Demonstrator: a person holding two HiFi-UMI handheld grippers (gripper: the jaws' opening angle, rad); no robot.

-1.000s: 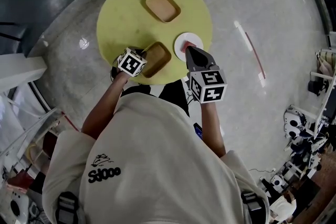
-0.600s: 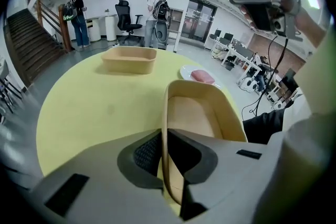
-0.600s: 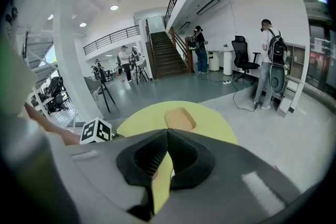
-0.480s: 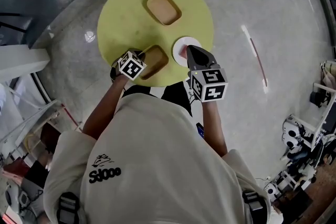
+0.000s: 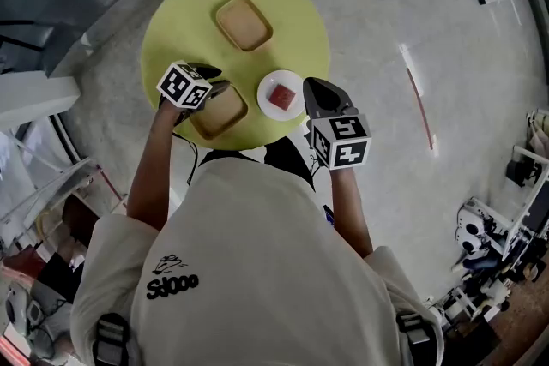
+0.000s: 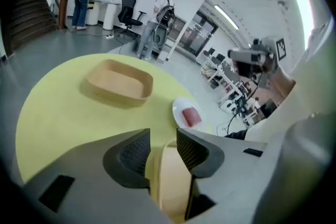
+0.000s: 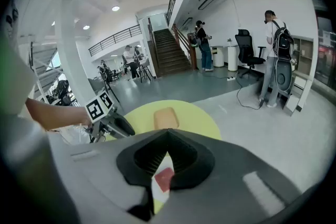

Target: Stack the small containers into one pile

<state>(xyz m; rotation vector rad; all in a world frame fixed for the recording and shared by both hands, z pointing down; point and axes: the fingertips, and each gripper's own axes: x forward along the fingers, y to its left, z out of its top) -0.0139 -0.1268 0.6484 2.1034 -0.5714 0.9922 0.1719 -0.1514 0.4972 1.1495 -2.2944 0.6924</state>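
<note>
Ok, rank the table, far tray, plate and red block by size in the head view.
Largest: table.
Next: far tray and plate, which look about alike, so no ranking.
Smallest: red block.

Yellow table [image 5: 180, 21], white plate [image 5: 281, 78], reddish block [image 5: 280, 97] perhaps

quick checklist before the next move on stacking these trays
1. Left gripper released: ok. Its jaws have just been opening; the near tray shows in the gap and the pads are not pressing it.
2. Far tray empty and upright: ok.
3. Trays in one pile: not ok. They sit apart on the table.
4. Right gripper clear of both trays: ok. Its jaws are together, beside the plate.
5. Right gripper off the plate: cannot tell. The tip is right at the rim.
</note>
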